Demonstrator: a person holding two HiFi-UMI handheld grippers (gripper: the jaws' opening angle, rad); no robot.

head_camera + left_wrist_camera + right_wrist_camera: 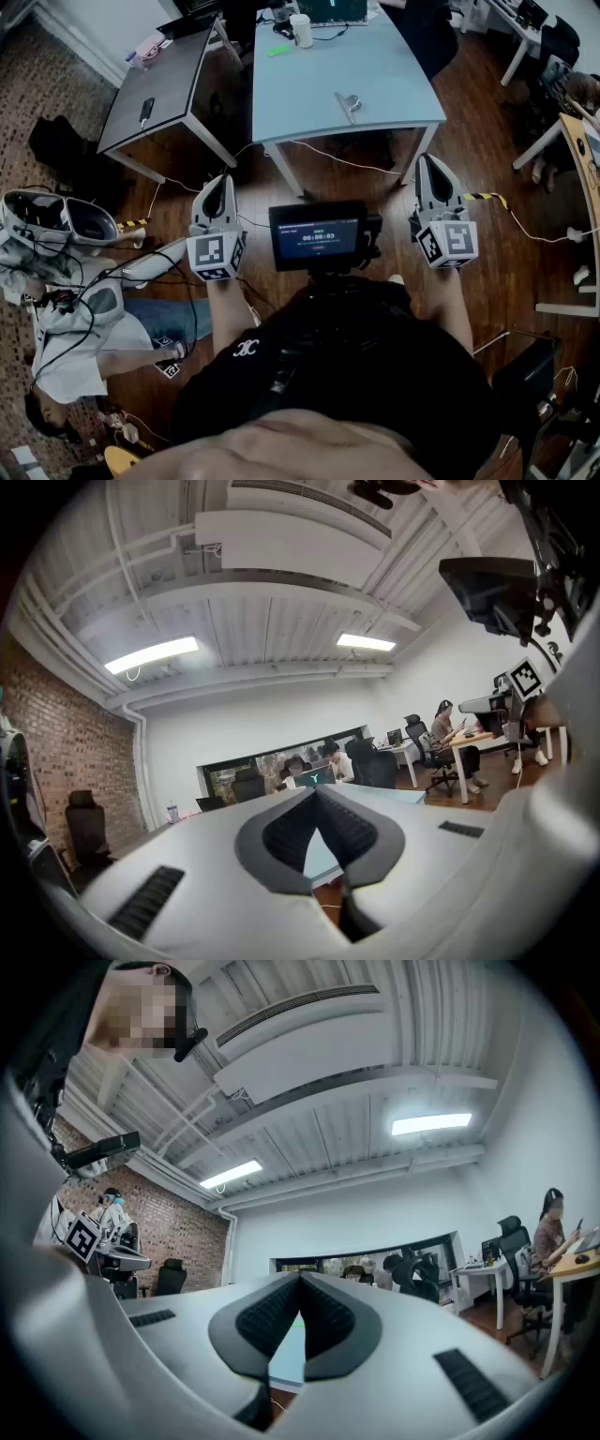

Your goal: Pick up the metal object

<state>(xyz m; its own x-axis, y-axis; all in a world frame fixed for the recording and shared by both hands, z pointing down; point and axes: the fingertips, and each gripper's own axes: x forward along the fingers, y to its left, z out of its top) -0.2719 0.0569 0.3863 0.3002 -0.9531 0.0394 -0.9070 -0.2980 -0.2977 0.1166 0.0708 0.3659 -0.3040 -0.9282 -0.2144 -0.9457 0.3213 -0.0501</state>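
Far ahead on the pale blue surface (300,108) lies the metal object (348,101), well apart from the left claw (219,181) and right claw (427,161), both closed and empty; arriving unopened could merely knock it away.

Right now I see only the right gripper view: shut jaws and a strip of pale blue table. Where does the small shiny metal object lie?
Observer: The small shiny metal object lies on the pale blue table, towards its near edge, right of the middle.
Operator: Is the left gripper open?
Observer: No, the left gripper is shut and empty.
Operator: What else is on that table?
Observer: A white cylindrical container and a small green item, at the far end.
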